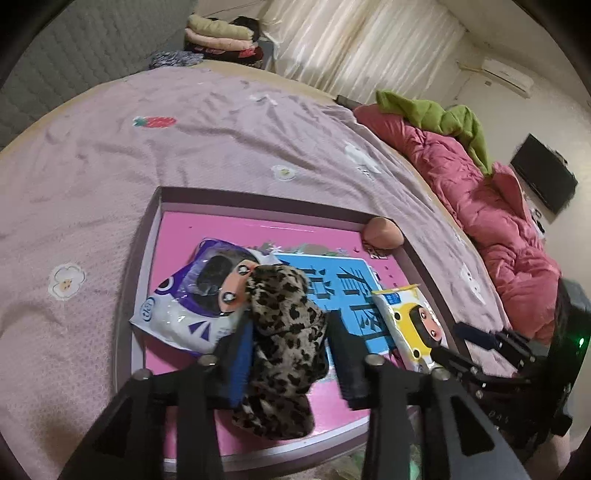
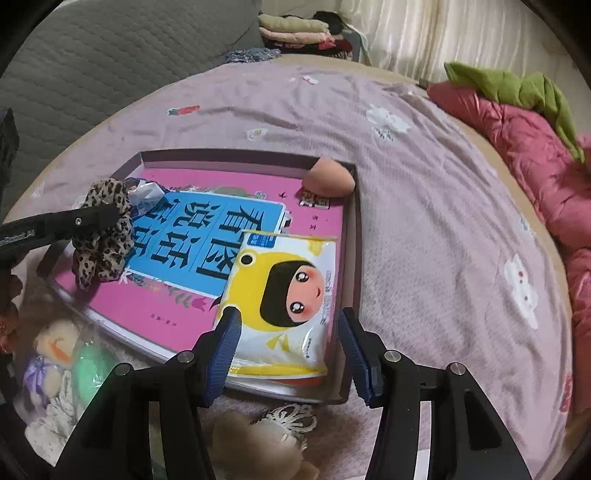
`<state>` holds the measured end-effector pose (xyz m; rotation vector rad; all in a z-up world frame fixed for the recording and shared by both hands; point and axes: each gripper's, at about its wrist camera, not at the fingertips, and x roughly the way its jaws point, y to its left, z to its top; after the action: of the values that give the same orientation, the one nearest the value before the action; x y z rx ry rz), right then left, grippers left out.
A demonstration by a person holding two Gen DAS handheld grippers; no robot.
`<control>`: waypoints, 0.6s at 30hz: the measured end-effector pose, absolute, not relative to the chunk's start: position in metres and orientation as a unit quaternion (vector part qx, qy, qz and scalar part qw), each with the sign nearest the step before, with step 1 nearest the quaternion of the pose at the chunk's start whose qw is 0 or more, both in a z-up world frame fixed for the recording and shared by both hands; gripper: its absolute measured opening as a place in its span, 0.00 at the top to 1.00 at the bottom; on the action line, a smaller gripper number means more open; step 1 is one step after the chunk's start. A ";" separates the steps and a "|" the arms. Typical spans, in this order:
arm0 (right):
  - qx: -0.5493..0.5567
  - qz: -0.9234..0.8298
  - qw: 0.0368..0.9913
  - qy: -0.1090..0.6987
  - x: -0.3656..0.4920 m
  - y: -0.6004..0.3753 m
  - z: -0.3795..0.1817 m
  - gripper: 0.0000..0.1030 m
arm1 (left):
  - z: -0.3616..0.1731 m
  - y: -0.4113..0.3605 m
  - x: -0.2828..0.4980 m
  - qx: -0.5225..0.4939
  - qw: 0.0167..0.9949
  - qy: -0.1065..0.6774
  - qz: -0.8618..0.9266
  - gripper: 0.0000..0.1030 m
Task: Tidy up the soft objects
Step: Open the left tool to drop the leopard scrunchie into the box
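A shallow box (image 1: 258,199) (image 2: 240,153) with a pink book inside lies on the bed. My left gripper (image 1: 286,332) has a leopard-print scrunchie (image 1: 284,332) (image 2: 105,236) between its jaws, hanging over the box. A purple-white tissue pack (image 1: 184,306) lies in the box's left part. A yellow tissue pack (image 2: 288,295) (image 1: 410,325) lies in the right part. My right gripper (image 2: 288,345) is open, its jaws on either side of the yellow pack's near end. A peach makeup sponge (image 1: 382,232) (image 2: 330,177) sits in the far right corner.
The bed has a pink-purple cover (image 1: 147,155). A red quilt (image 1: 491,206) with a green cloth (image 2: 517,92) lies along the right. Folded clothes (image 2: 295,29) sit at the back. Plush toys (image 2: 62,354) and a beige lace item (image 2: 258,432) lie near the box's front.
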<state>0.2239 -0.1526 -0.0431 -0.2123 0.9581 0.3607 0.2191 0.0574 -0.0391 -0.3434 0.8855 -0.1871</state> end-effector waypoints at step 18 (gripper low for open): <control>-0.082 0.177 0.874 0.445 0.225 -0.160 -0.038 0.44 | -0.023 0.063 0.210 -0.124 0.894 0.425 -0.067 0.40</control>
<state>0.2254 -0.1595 -0.0377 -0.1703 0.9300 0.3705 0.2102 0.0630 -0.0232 -0.2576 0.8811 -0.1387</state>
